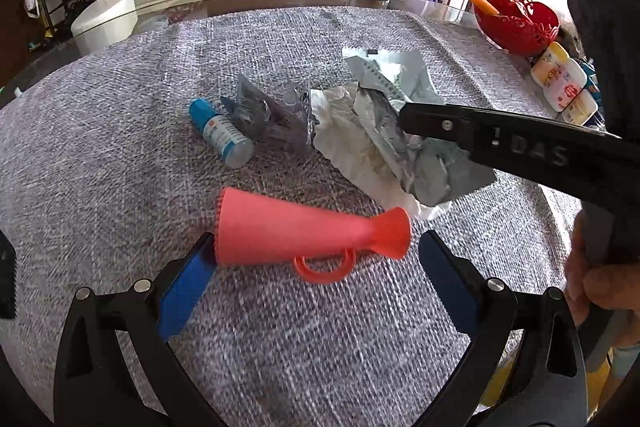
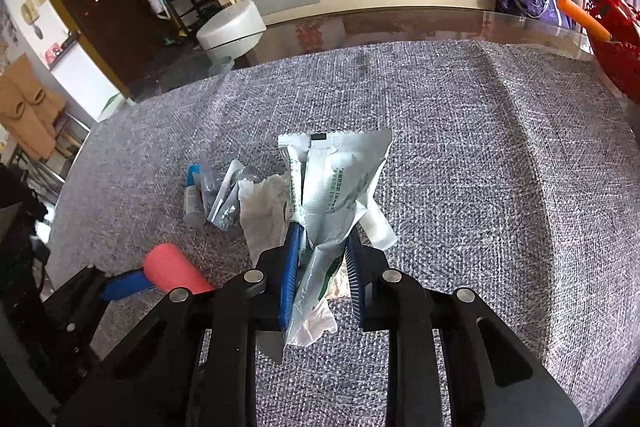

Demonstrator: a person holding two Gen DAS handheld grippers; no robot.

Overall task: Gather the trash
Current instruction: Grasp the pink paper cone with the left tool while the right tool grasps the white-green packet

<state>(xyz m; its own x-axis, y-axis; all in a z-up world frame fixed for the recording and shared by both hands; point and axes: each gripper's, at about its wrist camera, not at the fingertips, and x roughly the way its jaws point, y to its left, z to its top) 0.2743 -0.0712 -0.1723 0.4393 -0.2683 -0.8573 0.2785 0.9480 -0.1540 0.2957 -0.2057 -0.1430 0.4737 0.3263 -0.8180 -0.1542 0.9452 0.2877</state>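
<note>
Mid-tabletop on grey cloth (image 1: pixel 120 147), the right gripper (image 2: pixel 320 247) pinches a silver foil wrapper (image 2: pixel 340 183) while the left gripper (image 1: pixel 316 251), spread wide, straddles a pink horn (image 1: pixel 296 227).

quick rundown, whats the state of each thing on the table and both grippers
right hand-held gripper: closed on white foil wrapper
left hand-held gripper: open around pink horn
pink horn: lying on its side
blue-capped bottle: lying down, capped
tissue: crumpled

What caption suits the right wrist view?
Right gripper pinches a white wrapper above the grey cloth.
</note>
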